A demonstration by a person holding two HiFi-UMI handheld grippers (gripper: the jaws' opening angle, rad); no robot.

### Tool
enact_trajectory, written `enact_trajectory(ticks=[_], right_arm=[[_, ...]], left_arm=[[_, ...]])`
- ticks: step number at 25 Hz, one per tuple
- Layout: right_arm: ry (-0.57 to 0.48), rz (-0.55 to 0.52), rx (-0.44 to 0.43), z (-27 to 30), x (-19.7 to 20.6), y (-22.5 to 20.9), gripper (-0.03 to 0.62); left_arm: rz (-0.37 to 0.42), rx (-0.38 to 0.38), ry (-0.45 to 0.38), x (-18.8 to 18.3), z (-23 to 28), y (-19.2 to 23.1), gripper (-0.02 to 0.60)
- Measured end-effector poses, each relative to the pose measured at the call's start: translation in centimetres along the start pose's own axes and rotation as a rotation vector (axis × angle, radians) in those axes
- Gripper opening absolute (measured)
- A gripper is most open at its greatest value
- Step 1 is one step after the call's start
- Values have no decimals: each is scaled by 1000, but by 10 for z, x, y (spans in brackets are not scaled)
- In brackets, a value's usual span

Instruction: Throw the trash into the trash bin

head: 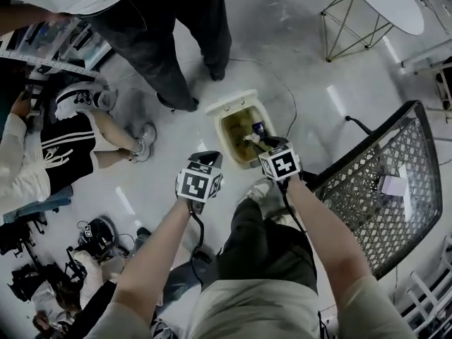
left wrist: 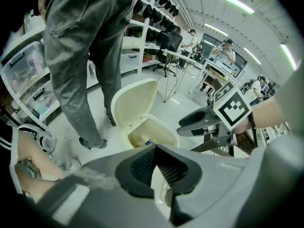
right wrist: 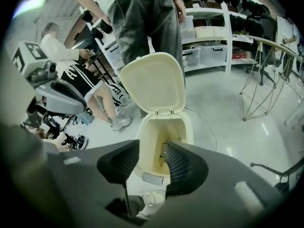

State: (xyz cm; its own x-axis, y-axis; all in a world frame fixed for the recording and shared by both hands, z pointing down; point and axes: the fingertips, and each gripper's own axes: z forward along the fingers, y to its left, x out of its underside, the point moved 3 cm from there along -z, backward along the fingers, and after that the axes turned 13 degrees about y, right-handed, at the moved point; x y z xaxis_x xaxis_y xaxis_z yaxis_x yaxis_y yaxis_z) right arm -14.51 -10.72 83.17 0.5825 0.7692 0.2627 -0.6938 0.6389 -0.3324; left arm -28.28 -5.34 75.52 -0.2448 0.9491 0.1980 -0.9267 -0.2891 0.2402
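— Pale, glossy floor (head: 318, 55) of a large lit room, seen from above, with white shelving (right wrist: 227, 37) along the walls. Which containers are there?

— One matters: a cream trash bin (head: 224, 109) standing on the floor at the middle of the head view. Its hinged lid (right wrist: 152, 82) is tipped up and back, so the mouth is wide open.

— What is inside it?

— Yellowish inner walls, a small dark blue item (head: 258, 127) low down, and a small brownish scrap of trash (right wrist: 163, 152) against the inner wall (whether it rests there or is in mid-air I cannot tell).

— Where are the two grippers?

— The right gripper (head: 256, 140) is over the bin's mouth, pointing down into it. Its fingers (right wrist: 185, 163) are spread and nothing touches them; the gap between them looks straight into the bin. The left gripper (head: 212, 158) is just beside the bin's near left corner, outside it. Its fingers (left wrist: 173, 167) are pressed together at the tips, pinching nothing.

— Any other containers?

— Clear storage boxes (left wrist: 21, 72) sit on the shelving; their contents are too blurred to name.

— People?

— A standing person (head: 169, 41) in dark trousers is just behind the bin. A seated person (head: 67, 154) is on the floor at the left.
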Motion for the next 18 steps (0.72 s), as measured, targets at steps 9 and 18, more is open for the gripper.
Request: enact_trajectory(ticks=[9, 18], right_arm=[[-234, 38, 15, -131, -27, 9, 165], [-505, 145, 113, -318, -17, -8, 164]], left_arm=[[79, -18, -99, -38, -61, -36, 2], [250, -25, -284, -121, -169, -108, 2]])
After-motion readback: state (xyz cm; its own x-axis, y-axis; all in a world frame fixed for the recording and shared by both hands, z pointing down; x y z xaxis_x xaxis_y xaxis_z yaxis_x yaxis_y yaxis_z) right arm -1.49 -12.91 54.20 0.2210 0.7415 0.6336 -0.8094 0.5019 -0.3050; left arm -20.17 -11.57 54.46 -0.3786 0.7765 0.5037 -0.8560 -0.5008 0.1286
